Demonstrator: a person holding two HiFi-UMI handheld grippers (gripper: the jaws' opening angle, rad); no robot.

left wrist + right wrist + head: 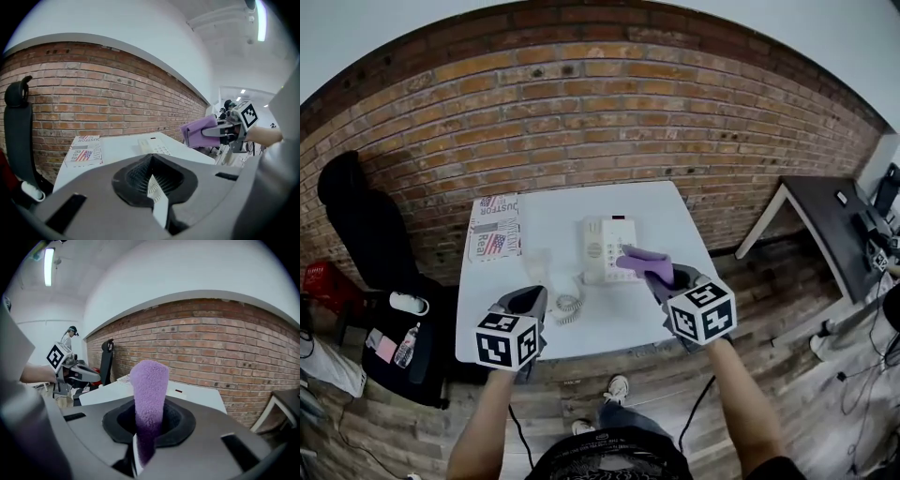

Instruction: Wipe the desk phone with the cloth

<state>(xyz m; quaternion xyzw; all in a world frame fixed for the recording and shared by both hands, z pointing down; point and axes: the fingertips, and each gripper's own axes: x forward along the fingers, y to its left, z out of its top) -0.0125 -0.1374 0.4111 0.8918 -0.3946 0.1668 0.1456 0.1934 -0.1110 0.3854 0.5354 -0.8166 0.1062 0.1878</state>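
Observation:
A white desk phone [605, 248] sits mid-table on the white table [675, 225]. Its handset [536, 266] lies off the cradle to the left, and the coiled cord [568, 306] runs toward the front edge. My right gripper [661, 274] hovers over the phone's near right corner, shut on a folded purple cloth [641, 262] that sticks out ahead of the jaws [149, 394]. My left gripper [528, 302] hangs above the table's front edge, just left of the cord. Its jaws are closed with nothing held [157, 206]. The phone [154, 146] shows beyond them.
A printed stack with a flag design [494, 228] lies at the table's far left corner. A black chair [366, 234] stands to the left, and a grey side table [830, 220] to the right. A brick wall [609, 122] backs the table.

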